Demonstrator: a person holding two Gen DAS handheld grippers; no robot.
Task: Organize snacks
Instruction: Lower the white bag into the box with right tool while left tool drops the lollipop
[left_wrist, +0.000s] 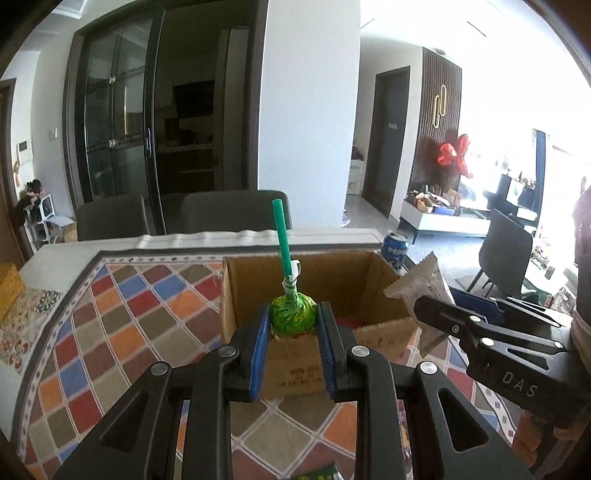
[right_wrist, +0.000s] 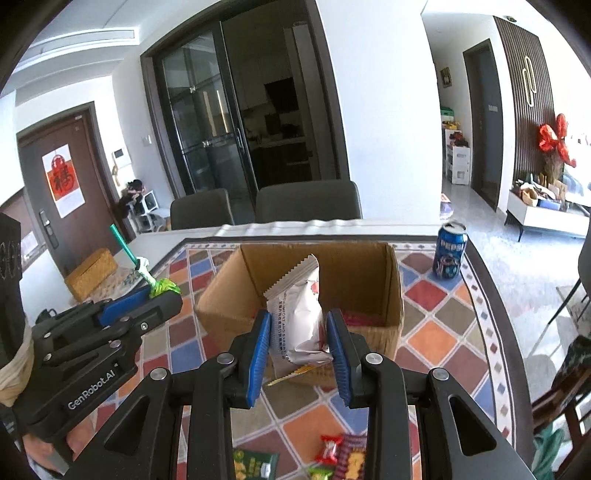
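Risk first: I hold the lollipop (left_wrist: 292, 318) by its round green head only, pinched in the left gripper (left_wrist: 292, 332); it could roll out before reaching the cardboard box (left_wrist: 236, 295). Right gripper (right_wrist: 298, 341) is clamped on the white snack packet (right_wrist: 301, 314), whose slick wrapper may slip. Both hang just short of the box's near wall, so a low approach could snag it. Box contents: something red at the bottom, otherwise hidden. More loose snacks (right_wrist: 332, 454) lie on the tablecloth (right_wrist: 436, 339).

Home dining room: chairs (right_wrist: 308, 201), glass doors (right_wrist: 207, 129), patterned tablecloth (right_wrist: 436, 295)
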